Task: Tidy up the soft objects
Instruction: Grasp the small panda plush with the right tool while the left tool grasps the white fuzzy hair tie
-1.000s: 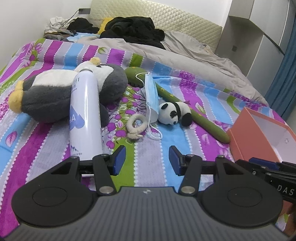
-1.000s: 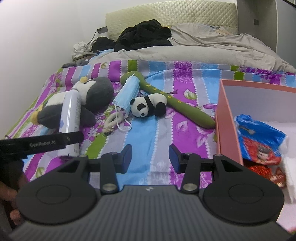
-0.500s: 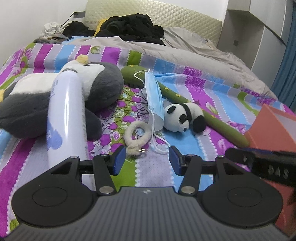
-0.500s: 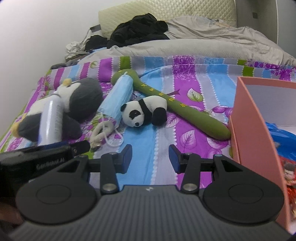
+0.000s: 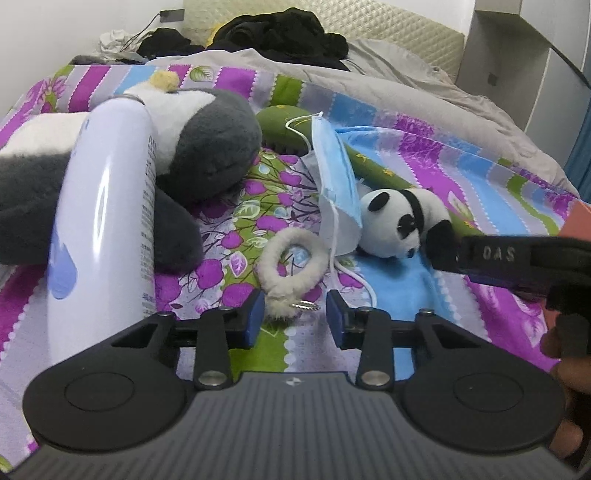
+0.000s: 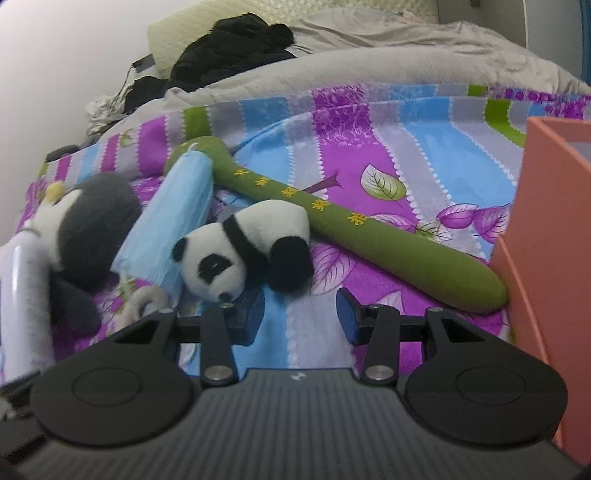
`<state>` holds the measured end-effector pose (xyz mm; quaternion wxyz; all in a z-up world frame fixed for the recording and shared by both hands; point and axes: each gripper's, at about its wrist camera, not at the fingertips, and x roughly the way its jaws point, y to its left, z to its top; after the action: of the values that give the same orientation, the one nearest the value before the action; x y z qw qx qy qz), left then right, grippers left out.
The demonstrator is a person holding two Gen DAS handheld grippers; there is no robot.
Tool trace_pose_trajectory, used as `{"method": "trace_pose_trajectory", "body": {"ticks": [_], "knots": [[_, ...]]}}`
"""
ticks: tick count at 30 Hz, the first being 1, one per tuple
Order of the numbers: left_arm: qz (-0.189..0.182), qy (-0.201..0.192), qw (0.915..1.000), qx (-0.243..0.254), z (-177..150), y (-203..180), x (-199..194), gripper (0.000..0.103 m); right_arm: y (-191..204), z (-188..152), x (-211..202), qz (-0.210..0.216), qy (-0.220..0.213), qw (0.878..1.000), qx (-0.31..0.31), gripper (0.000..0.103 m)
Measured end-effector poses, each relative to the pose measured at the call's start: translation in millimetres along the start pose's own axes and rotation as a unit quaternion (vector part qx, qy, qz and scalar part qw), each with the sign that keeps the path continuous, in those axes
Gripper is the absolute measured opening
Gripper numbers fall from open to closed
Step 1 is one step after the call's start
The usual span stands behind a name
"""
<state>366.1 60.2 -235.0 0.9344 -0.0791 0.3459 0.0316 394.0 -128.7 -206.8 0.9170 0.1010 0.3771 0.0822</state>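
Blue fingertips (image 5: pixel 254 318) of the left gripper (image 5: pixel 294 317) are closing around the lower end of the fluffy white ring (image 5: pixel 291 263), its metal clip lying between them, pads not yet pressing on it; right gripper (image 6: pixel 301 314) is hanging unclenched over the striped floral bedsheet (image 6: pixel 347 133), nothing between its jaws, its left finger (image 6: pixel 253 314) just below the small panda plush (image 6: pixel 243 245); panda is lying on its side, touching the blue face mask (image 6: pixel 177 218) on one flank and the long green plush stick (image 6: pixel 369 236) behind; stick's far end is reaching the orange box (image 6: pixel 546 229); large grey-and-white penguin plush (image 5: pixel 192 147) is lying at left with a white spray bottle (image 5: pixel 107 210) resting across it; mask's ear loops are trailing beside the ring; dark clothes (image 5: pixel 280 33) are lying heaped near the headboard.
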Motion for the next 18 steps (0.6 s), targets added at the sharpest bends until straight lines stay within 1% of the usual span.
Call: {"method": "trace_pose_trajectory", "body": {"ticks": [5, 8, 9, 11, 12, 15, 18], "knots": [[0.012, -0.006, 0.9999, 0.002, -2, -3, 12, 0.043, 2, 5, 18, 0.001, -0.002, 1.000, 0.002, 0.046], [0.016, -0.006, 0.9998, 0.008, -4, -5, 16, 0.036, 6, 7, 26, 0.002, -0.005, 1.000, -0.012, 0.046], [0.018, -0.009, 0.9998, 0.009, -4, -5, 15, 0.036, 8, 7, 27, 0.004, -0.004, 1.000, -0.020, 0.046], [0.019, -0.011, 0.9997, 0.009, -5, -4, 15, 0.034, 9, 7, 31, 0.012, 0.000, 1.000, -0.025, 0.037], [0.019, -0.012, 0.9997, 0.008, -5, -4, 14, 0.034, 10, 6, 31, 0.014, 0.001, 1.000, -0.028, 0.031], [0.018, -0.015, 0.9997, 0.006, -5, -3, 10, 0.033, 11, 5, 27, 0.012, -0.002, 1.000, -0.028, 0.028], [0.017, -0.016, 0.9997, -0.004, -6, -1, 3, 0.033, 12, 3, 19, 0.008, -0.003, 1.000, -0.029, 0.027]]}}
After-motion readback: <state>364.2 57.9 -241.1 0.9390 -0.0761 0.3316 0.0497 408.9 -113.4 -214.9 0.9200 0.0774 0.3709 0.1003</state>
